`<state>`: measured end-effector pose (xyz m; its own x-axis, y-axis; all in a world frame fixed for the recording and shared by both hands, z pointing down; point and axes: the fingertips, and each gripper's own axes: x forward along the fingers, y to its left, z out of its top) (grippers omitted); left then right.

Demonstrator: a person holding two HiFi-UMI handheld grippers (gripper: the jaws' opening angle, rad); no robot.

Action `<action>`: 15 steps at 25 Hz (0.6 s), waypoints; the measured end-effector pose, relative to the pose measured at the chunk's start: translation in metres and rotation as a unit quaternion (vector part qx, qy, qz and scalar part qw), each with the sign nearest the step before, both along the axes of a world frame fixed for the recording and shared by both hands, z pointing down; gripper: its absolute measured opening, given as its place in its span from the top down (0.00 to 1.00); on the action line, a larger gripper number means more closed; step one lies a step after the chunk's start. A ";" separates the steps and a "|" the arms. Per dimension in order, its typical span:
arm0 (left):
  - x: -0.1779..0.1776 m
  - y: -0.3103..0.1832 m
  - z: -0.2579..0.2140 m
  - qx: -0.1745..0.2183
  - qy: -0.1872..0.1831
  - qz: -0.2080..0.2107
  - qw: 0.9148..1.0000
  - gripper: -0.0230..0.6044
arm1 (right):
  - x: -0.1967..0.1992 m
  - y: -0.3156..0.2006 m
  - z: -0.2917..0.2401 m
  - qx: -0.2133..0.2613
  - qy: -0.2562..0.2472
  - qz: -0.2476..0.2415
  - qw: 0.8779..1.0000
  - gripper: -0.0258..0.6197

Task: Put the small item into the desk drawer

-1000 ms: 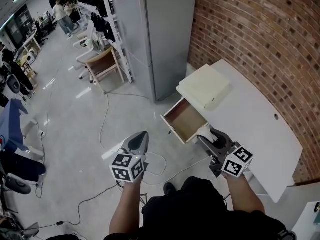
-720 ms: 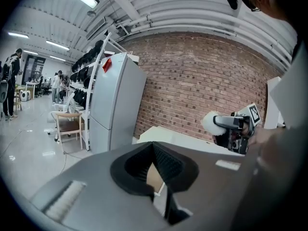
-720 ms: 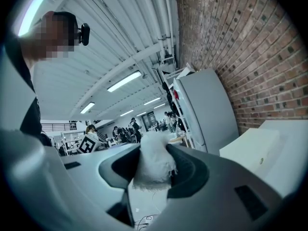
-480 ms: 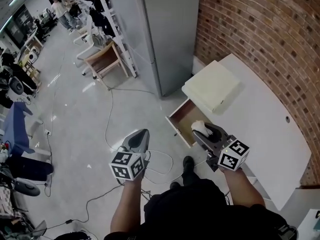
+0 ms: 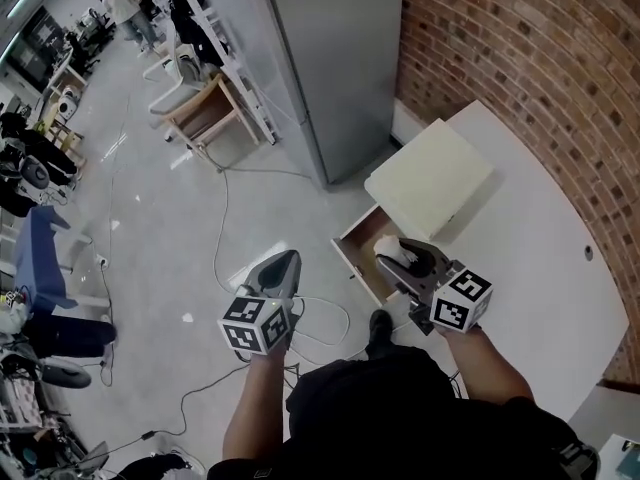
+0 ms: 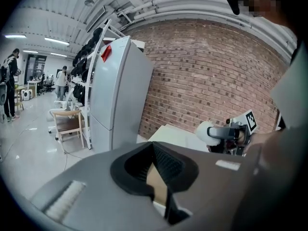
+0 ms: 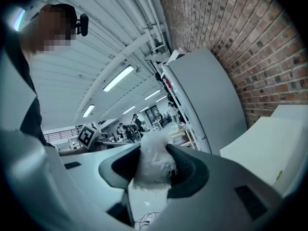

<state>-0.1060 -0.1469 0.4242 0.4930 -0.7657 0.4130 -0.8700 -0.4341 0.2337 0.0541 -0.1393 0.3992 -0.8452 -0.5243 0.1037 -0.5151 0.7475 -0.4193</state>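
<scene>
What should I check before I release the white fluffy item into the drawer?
1. Drawer pulled open: ok.
2. White fluffy item gripped between the jaws of the right gripper: ok.
3. Item lined up over the drawer opening in the head view: ok.
4. Height of the item above the drawer bottom: cannot tell.
5. Left gripper shut, empty and off to the side of the drawer: ok.
6. Space in the drawer: the visible part is bare, ok; the part under the right gripper, cannot tell.
</scene>
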 end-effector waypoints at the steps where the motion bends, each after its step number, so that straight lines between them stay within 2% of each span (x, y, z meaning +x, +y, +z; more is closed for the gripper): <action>1: 0.004 -0.002 0.001 -0.001 0.003 0.000 1.000 0.94 | -0.001 -0.002 0.003 -0.005 0.004 -0.007 1.000 0.71; 5: 0.008 -0.012 0.006 0.000 0.015 -0.003 1.000 0.94 | -0.004 -0.007 0.014 -0.016 0.023 -0.022 0.999 0.71; 9: 0.003 -0.021 0.010 -0.001 0.028 0.008 1.000 0.94 | -0.007 -0.013 0.018 -0.018 0.037 -0.008 0.999 0.71; 15: -0.024 -0.029 0.007 0.008 0.030 0.029 0.999 0.94 | -0.031 -0.021 0.029 -0.038 0.053 0.023 0.998 0.71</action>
<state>-0.1299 -0.1764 0.4312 0.5600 -0.7417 0.3692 -0.8281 -0.4871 0.2775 0.0227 -0.1608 0.4281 -0.8024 -0.5497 0.2324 -0.5929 0.6899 -0.4152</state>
